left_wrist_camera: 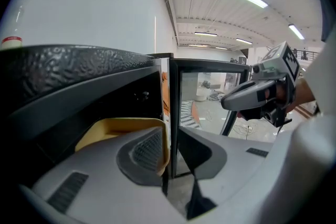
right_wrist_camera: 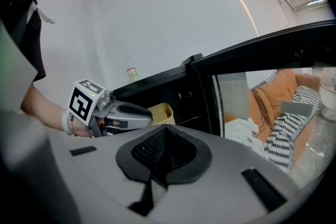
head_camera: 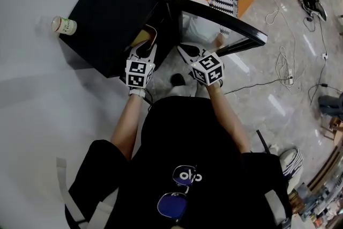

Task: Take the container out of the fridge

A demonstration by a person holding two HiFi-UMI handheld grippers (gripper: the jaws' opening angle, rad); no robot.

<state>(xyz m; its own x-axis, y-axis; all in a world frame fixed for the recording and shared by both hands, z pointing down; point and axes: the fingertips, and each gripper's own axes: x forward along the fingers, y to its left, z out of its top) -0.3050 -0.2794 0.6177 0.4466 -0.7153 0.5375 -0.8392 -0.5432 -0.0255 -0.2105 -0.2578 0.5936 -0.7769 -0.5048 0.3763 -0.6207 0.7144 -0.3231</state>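
the container (left_wrist_camera: 105,129) sat just inside the open fridge (head_camera: 107,13), its wall between the left gripper's (head_camera: 143,50) narrowly parted fingers, the right gripper's (right_wrist_camera: 164,155) fingers closed on nothing, so a shallow rim pinch might have slipped on pulling.

Black short-sleeved T-shirt (head_camera: 177,137). Small white logo (head_camera: 188,176) on the chest. Glasses (head_camera: 174,204) with bluish lenses hang just beside the logo. Pale grey strips (head_camera: 65,182) at either side of the shirt. White wristband (head_camera: 138,92) on the left wrist. Left gripper (head_camera: 145,44) and right gripper (head_camera: 185,50) have pale grey shells and fingers (left_wrist_camera: 79,186) with dark ribbed pads. Each carries a cube (head_camera: 208,69) of black-and-white square markers.
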